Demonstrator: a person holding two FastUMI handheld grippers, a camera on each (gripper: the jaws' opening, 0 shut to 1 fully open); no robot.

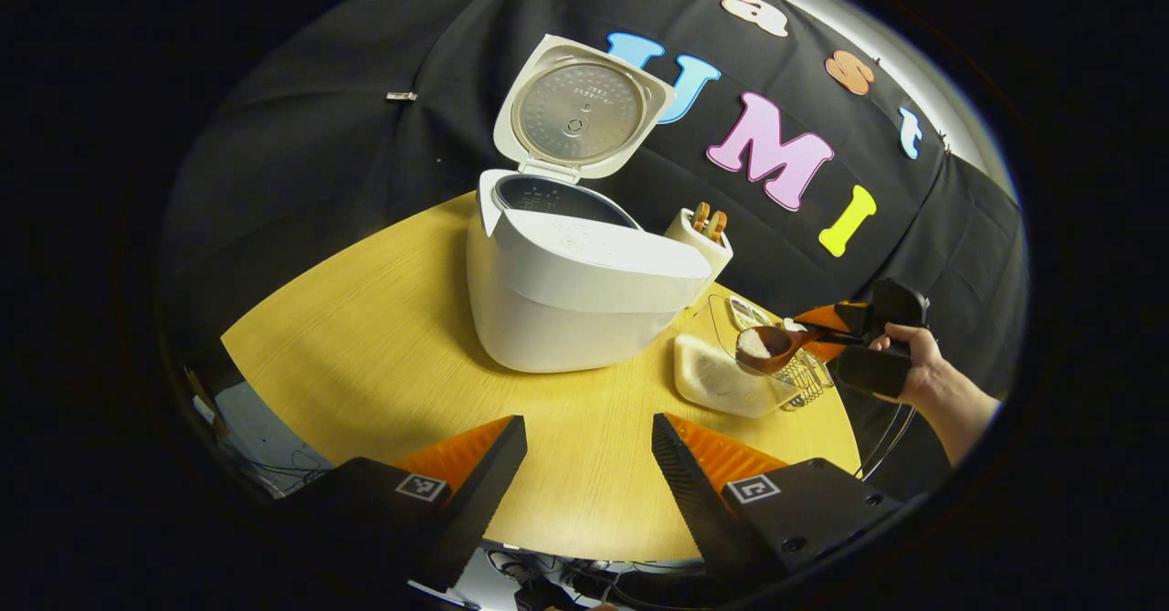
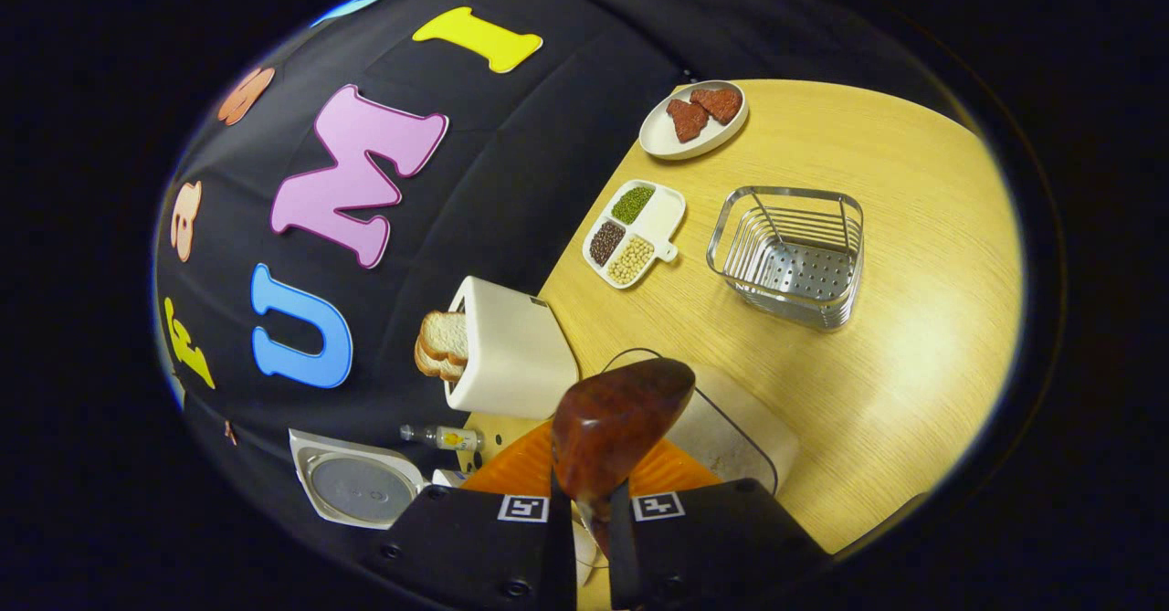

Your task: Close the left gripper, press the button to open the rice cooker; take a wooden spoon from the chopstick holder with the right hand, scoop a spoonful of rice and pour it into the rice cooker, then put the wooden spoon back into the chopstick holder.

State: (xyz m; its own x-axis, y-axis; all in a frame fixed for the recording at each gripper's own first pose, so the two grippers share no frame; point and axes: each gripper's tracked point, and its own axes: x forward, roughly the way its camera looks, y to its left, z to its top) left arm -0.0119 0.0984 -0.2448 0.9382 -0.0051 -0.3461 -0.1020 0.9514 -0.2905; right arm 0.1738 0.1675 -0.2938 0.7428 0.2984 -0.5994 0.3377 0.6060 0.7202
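1. The white rice cooker [image 1: 575, 296] stands on the yellow wooden table [image 1: 365, 355] toward its back edge, its round-plated lid [image 1: 580, 109] raised upright.
2. The left gripper [image 1: 589, 465] hovers over the table's near edge, jaws released and apart, gripping nothing.
3. The right gripper [image 2: 592, 510] has its jaws clenched on the handle of the dark brown wooden spoon [image 1: 767, 346] (bowl heaped with white rice), held above the white rice container [image 1: 721, 378] just beside the cooker.
4. The wire-and-steel chopstick holder [image 2: 790, 255] sits near the table's far corner, beside a 3-part bean dish [image 2: 635, 232].
5. A white toaster [image 2: 507, 346] with bread stands at the back edge.
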